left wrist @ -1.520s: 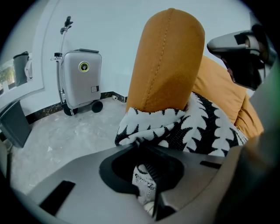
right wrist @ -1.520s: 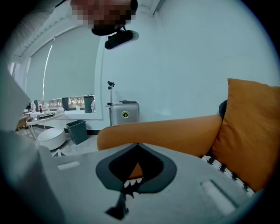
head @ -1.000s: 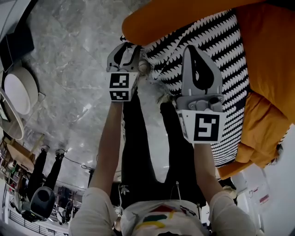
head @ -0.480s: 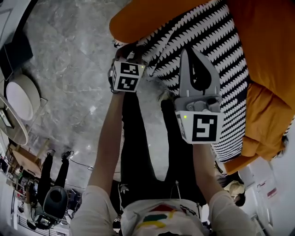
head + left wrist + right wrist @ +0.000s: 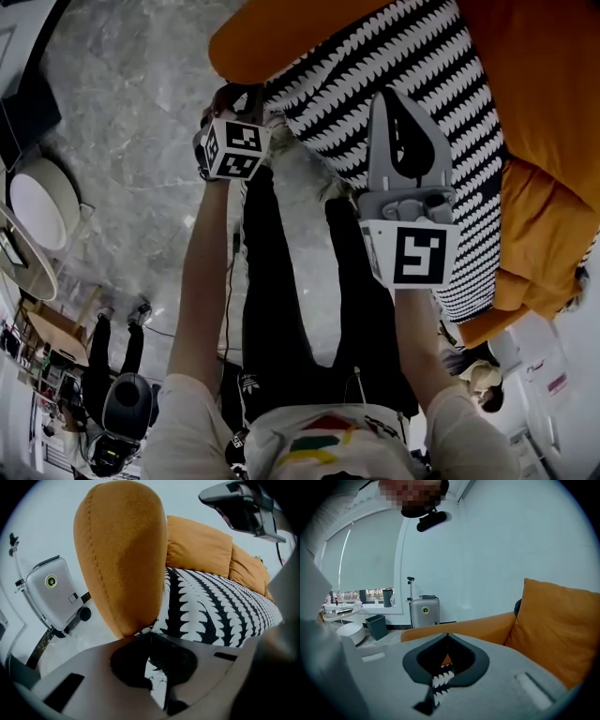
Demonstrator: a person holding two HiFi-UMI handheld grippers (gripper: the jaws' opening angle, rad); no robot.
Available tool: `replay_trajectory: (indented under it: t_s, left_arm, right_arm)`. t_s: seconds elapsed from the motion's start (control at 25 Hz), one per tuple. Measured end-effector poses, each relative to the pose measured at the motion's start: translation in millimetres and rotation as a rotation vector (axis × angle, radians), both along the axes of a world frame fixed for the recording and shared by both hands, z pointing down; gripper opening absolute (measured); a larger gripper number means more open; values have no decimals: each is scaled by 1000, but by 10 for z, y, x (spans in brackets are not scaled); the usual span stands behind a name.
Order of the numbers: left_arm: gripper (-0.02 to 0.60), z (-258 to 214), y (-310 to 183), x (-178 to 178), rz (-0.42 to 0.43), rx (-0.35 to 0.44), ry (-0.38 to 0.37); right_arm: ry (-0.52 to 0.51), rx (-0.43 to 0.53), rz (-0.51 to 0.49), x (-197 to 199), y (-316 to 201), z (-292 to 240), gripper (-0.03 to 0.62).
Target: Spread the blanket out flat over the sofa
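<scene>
A black-and-white zigzag blanket [image 5: 412, 75] lies over the seat of an orange sofa [image 5: 544, 131], beside its rounded armrest [image 5: 300, 33]. My left gripper [image 5: 246, 96] is at the blanket's near left corner, just below the armrest. In the left gripper view the left gripper [image 5: 150, 633] is shut, with the blanket [image 5: 220, 606] edge pinched next to the armrest [image 5: 122, 559]. My right gripper [image 5: 392, 98] lies over the blanket's front edge. In the right gripper view the right gripper [image 5: 447, 634] is shut, and a fold of blanket [image 5: 440, 681] shows between its jaws.
The person's dark-trousered legs [image 5: 281, 281] stand on the marble floor [image 5: 141, 84] in front of the sofa. A silver suitcase [image 5: 424, 611] stands left of the armrest, with a dark bin [image 5: 376, 626] and a round white table [image 5: 37, 187] further left. Orange back cushions [image 5: 558, 625] rise on the right.
My left gripper has shifted left along the sofa's front and closed on the blanket's corner. The right gripper has hardly moved and stays shut on the blanket.
</scene>
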State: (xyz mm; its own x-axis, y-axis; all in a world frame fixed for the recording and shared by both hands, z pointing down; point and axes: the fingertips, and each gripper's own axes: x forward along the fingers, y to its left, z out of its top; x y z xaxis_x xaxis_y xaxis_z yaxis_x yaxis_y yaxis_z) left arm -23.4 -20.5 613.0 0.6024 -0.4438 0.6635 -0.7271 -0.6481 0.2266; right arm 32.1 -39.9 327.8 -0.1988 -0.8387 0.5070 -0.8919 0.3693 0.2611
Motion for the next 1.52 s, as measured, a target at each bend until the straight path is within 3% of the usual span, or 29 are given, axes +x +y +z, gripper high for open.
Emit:
replay_trajectory:
  t_s: [0.12, 0.4, 0.92, 1.16, 1.28, 1.36, 1.52]
  left_arm:
    - [23, -103, -43, -12, 2, 10, 8]
    - [23, -296, 13, -176, 41, 100, -59]
    - [26, -113, 143, -77, -77, -39, 12]
    - [25, -371, 165, -85, -226, -50, 43]
    - [25, -468, 243, -309, -308, -50, 34]
    - [25, -618, 242, -530, -407, -46, 43]
    - [25, -1256, 71, -851, -569, 16, 97]
  right_arm:
    - [9, 9, 3, 20, -2, -94, 5]
    - [12, -14, -3, 159, 104, -65, 5]
    - [-9, 23, 24, 394, 105, -131, 5]
    - [-19, 35, 30, 437, 72, -300, 5]
    - [-32, 62, 33, 340, 130, -441, 5]
    - [-37, 92, 36, 281, 168, -601, 5]
    - [-63, 160, 52, 217, 134, -988, 5]
